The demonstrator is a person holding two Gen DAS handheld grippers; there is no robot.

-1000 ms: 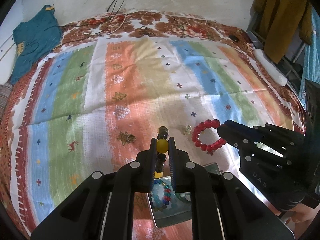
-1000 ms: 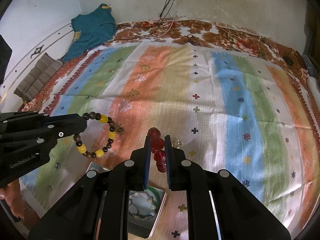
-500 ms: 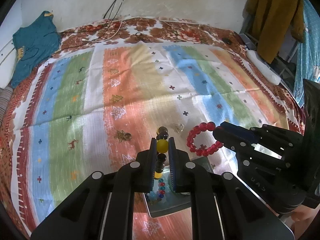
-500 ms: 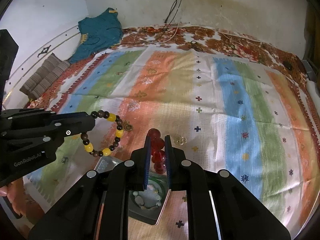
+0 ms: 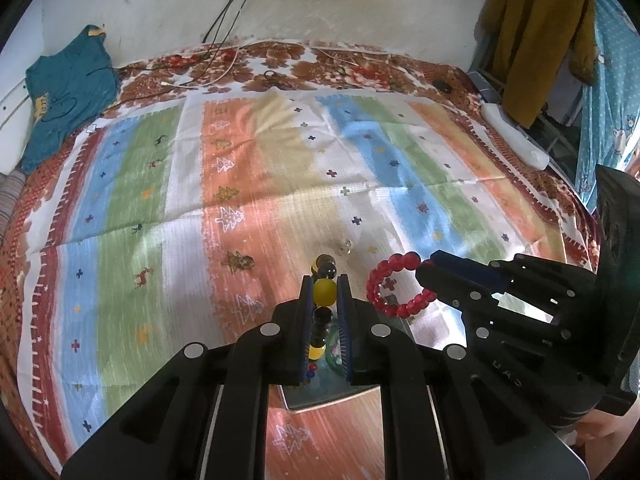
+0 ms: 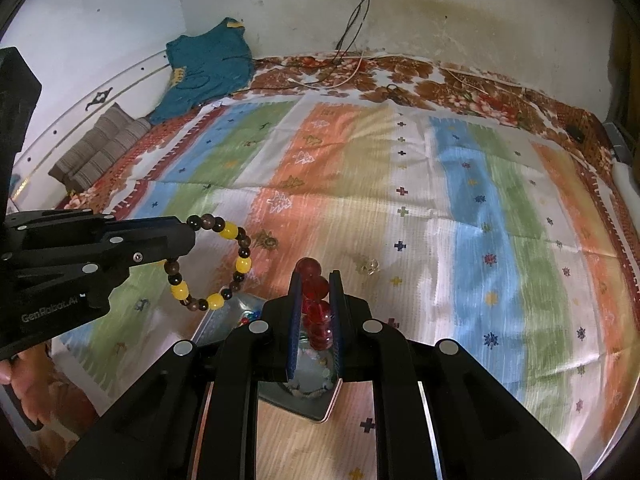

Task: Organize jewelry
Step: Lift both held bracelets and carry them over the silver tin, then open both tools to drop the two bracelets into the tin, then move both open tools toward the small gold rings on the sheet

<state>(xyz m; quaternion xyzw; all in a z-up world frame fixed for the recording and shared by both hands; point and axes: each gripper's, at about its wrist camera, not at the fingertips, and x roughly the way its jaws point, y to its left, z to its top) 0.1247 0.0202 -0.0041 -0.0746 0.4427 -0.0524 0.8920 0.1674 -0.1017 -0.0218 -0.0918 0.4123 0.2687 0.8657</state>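
Observation:
My left gripper (image 5: 324, 289) is shut on a yellow-and-brown bead bracelet (image 5: 324, 292), which also shows hanging from it in the right wrist view (image 6: 224, 264). My right gripper (image 6: 314, 282) is shut on a red bead bracelet (image 6: 316, 304), seen as a ring in the left wrist view (image 5: 394, 290). Both are held above a shiny metal tray (image 6: 316, 408) on the striped cloth. The tray holds other bead bracelets, mostly hidden behind the fingers. A small clear ring (image 6: 369, 266) and a brown trinket (image 6: 269, 243) lie on the cloth beyond.
The striped cloth (image 5: 280, 168) covers a bed with a floral sheet. Cables (image 5: 224, 72) and a teal shirt (image 5: 64, 92) lie at the far side. A folded striped cloth (image 6: 100, 144) sits at the left. A mustard garment (image 5: 536, 40) hangs at the right.
Both grippers have risen and drawn back a little with their bracelets. The tray now sits lower in both views.

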